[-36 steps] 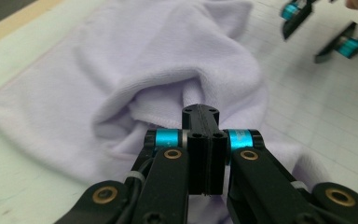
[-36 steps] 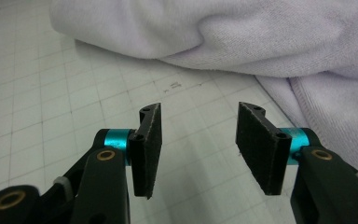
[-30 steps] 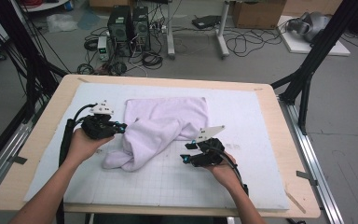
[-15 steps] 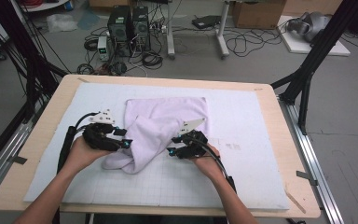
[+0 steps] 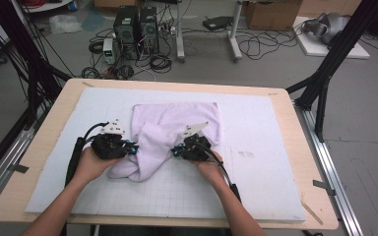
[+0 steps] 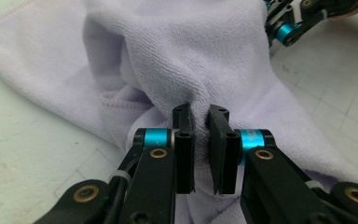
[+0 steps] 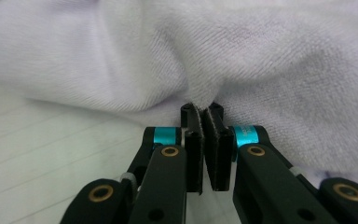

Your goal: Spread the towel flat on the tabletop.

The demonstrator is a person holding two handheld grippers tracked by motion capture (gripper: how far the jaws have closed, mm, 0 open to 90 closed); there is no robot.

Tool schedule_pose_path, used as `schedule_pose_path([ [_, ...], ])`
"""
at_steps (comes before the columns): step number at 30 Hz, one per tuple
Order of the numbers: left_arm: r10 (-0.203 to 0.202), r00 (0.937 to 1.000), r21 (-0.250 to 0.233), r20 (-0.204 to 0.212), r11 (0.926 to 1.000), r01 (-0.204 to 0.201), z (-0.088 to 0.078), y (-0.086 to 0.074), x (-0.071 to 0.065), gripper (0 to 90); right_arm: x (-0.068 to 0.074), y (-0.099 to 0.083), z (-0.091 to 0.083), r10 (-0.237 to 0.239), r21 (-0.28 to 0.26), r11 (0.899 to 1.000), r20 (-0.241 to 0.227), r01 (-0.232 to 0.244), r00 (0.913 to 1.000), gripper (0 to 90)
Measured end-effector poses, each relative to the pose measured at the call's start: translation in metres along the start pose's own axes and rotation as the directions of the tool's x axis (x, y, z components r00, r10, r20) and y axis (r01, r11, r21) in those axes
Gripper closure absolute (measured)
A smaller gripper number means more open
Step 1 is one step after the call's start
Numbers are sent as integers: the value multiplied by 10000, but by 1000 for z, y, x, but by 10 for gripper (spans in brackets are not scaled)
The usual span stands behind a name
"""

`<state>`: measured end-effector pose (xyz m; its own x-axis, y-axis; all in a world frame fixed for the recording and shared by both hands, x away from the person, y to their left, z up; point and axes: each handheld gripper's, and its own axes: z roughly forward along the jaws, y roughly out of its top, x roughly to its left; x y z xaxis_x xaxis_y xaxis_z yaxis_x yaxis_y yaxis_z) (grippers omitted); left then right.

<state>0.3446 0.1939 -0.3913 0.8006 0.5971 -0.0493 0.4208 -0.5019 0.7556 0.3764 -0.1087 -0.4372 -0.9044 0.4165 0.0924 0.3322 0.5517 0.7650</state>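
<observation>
**Lilac towel bunched up between two grippers**

Lavender towel [image 5: 170,135] sits mid-mat, nearer the far edge of the white mat [image 5: 266,167], its near half scrunched into a lump. Folds hide how many layers each tool has. Left gripper [image 6: 200,122] has just been closing; its jaws stand a sliver apart with a ridge of cloth pinched between them. Right gripper [image 7: 202,112] is clamped tight on a fold at the towel's right side, and its jaw tips are buried in fabric. Both hands [image 5: 94,164] cover the tools from above.

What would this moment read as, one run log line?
left gripper: just closing, pinching towel | right gripper: just closed, shut on towel | towel: bunched on white mat
</observation>
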Motion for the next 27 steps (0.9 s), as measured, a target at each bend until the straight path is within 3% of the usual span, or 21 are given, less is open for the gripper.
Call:
schedule_pose_path([
  [5, 125, 9998, -641, 158, 9979, -114, -19, 14, -8, 817, 10, 5, -41, -574, -606, 9965, -53, 570, 9983, 876],
  [13, 752, 9957, -1317, 545, 9890, -675, -39, 48, -32, 815, 32, 17, -106, -1404, -919, 9858, 86, 1406, 9901, 879],
  [16, 924, 9932, -1609, 714, 9837, -800, -48, 60, -40, 814, 38, 27, -133, -1646, -1165, 9790, 323, 1672, 9858, 879],
  [18, 1107, 9924, -1588, 530, 9821, -1011, -48, 65, -41, 813, 39, 33, -143, -1815, -1217, 9748, 549, 1870, 9819, 879],
  [21, 964, 9953, -1182, 131, 9885, -942, -37, 66, -31, 813, 30, 40, -140, -1691, -1019, 9792, 704, 1757, 9831, 879],
  [23, 625, 9980, -763, -74, 9951, -629, -22, 62, -18, 813, 16, 40, -120, -1636, -295, 9855, 937, 1670, 9821, 878],
  [25, 365, 9984, -258, -424, 9990, -377, -4, 55, -6, 814, 2, 37, -99, -1232, -54, 9923, 884, 1241, 9884, 877],
  [27, 28, 9986, 266, -523, 9996, -14, 13, 46, 6, 814, -8, 35, -81, -921, 144, 9957, 757, 913, 9929, 874],
])
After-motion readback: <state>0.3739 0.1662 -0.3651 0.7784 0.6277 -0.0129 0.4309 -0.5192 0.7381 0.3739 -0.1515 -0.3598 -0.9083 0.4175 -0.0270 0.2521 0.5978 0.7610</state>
